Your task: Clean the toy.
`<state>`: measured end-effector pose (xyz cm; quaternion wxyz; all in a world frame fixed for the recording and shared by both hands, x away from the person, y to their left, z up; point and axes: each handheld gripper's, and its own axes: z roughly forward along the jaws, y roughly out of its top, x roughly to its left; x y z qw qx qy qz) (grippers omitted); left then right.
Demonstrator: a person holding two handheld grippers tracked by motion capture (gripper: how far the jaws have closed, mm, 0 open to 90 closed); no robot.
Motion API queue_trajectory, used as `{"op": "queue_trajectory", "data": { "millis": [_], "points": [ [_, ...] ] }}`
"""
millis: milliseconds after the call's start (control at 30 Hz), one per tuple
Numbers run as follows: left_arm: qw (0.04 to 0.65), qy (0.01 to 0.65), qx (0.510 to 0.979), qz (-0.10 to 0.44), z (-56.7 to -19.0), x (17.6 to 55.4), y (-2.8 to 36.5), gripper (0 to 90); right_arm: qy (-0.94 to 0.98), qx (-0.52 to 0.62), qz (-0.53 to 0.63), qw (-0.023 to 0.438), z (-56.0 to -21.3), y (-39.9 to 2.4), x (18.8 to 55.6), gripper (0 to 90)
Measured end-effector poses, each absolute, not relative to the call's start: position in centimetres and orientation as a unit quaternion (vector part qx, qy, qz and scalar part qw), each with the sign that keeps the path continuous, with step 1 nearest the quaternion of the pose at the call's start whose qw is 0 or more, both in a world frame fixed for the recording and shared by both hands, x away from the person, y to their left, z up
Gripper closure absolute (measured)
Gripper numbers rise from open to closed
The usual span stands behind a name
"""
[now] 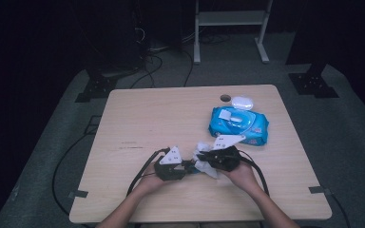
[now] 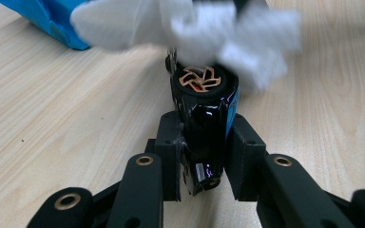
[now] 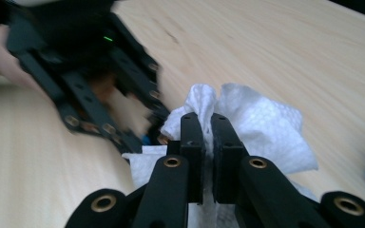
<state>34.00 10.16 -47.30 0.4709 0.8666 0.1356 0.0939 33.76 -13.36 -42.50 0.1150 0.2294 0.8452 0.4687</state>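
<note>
High view: left gripper (image 1: 186,165) and right gripper (image 1: 203,159) nose to nose near the front edge of the table (image 1: 138,118), just left of its middle. Between them a crumpled white wipe (image 1: 202,154), bunched against the right one. Jaw gaps too small to judge here. Behind and to the right, well apart from the hands, a blue pack (image 1: 238,126) lying flat, with a white case (image 1: 242,102) just beyond it beside a hole in the tabletop. Forearms cut off by the bottom edge.

Left gripper view: left gripper (image 2: 203,142) clamped on a toy car (image 2: 204,104), pads pressing on both flanks. Car glossy black, with a blue stripe on one side and a wheel with copper spokes facing the camera. Lower end of the car sunk between the jaws, hard to make out. Above the car, the wipe (image 2: 190,28), blurred, touching or just over its far end; cannot tell which. Corner of the pack (image 2: 43,19) at top left, cut off.

Right gripper view: right gripper (image 3: 206,137) pinched on the wipe (image 3: 261,128), pads nearly together with only a thin fold between. Wipe white, dimpled, puffed out on both sides of the jaws. Left gripper (image 3: 142,130) at upper left, blurred, its tips against the wipe; car mostly hidden there. Blue smear at the right edge, not identifiable.
</note>
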Motion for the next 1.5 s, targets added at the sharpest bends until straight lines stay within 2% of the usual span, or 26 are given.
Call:
{"op": "queue_trajectory", "data": {
  "millis": [33,133,200,300,400,533,733,833,933,967,1100,1200,1367,1500],
  "points": [
    [0.471,0.135,0.867,0.094,-47.3,34.0,10.2,69.7,0.848,0.237,0.453,0.138,-42.5,-14.5,33.9,84.9],
    [0.472,0.135,0.866,0.093,-47.3,34.0,10.1,69.6,0.841,0.255,0.456,0.143,-42.6,-15.7,34.2,84.9],
    [0.473,0.135,0.866,0.092,-47.4,34.1,10.1,69.6,0.837,0.261,0.460,0.138,-42.7,-15.4,34.1,84.9],
    [0.474,0.136,0.865,0.091,-47.4,34.1,10.1,69.6,0.837,0.246,0.477,0.103,-42.9,-13.8,33.9,84.8],
    [0.473,0.137,0.866,0.090,-47.4,34.1,10.2,69.6,0.844,0.224,0.477,0.097,-42.8,-12.2,33.5,84.8],
    [0.473,0.134,0.866,0.090,-47.4,34.1,10.3,69.6,0.851,0.217,0.465,0.111,-42.6,-12.2,33.4,84.8],
    [0.476,0.136,0.864,0.089,-47.4,34.2,10.2,69.6,0.839,0.271,0.446,0.156,-42.5,-16.7,34.6,84.9],
    [0.476,0.136,0.864,0.089,-47.4,34.2,10.2,69.6,0.834,0.282,0.450,0.150,-42.6,-17.0,34.7,84.9],
    [0.475,0.131,0.865,0.092,-47.4,34.2,10.2,69.6,0.834,0.276,0.454,0.148,-42.6,-16.2,34.6,84.9],
    [0.475,0.132,0.865,0.090,-47.4,34.2,10.3,69.6,0.834,0.262,0.468,0.126,-42.8,-15.0,34.4,84.9],
    [0.471,0.132,0.867,0.096,-47.3,34.3,10.6,69.6,0.846,0.240,0.459,0.128,-42.9,-13.4,34.4,85.0],
    [0.472,0.133,0.866,0.095,-47.3,34.3,10.7,69.6,0.843,0.249,0.457,0.137,-42.8,-14.1,34.7,85.0],
    [0.472,0.131,0.866,0.096,-47.4,34.4,10.7,69.7,0.823,0.307,0.453,0.154,-42.7,-18.2,35.5,85.0],
    [0.473,0.133,0.866,0.096,-47.4,34.3,10.7,69.6,0.823,0.308,0.452,0.156,-42.7,-18.3,35.5,85.0]
  ]
}}
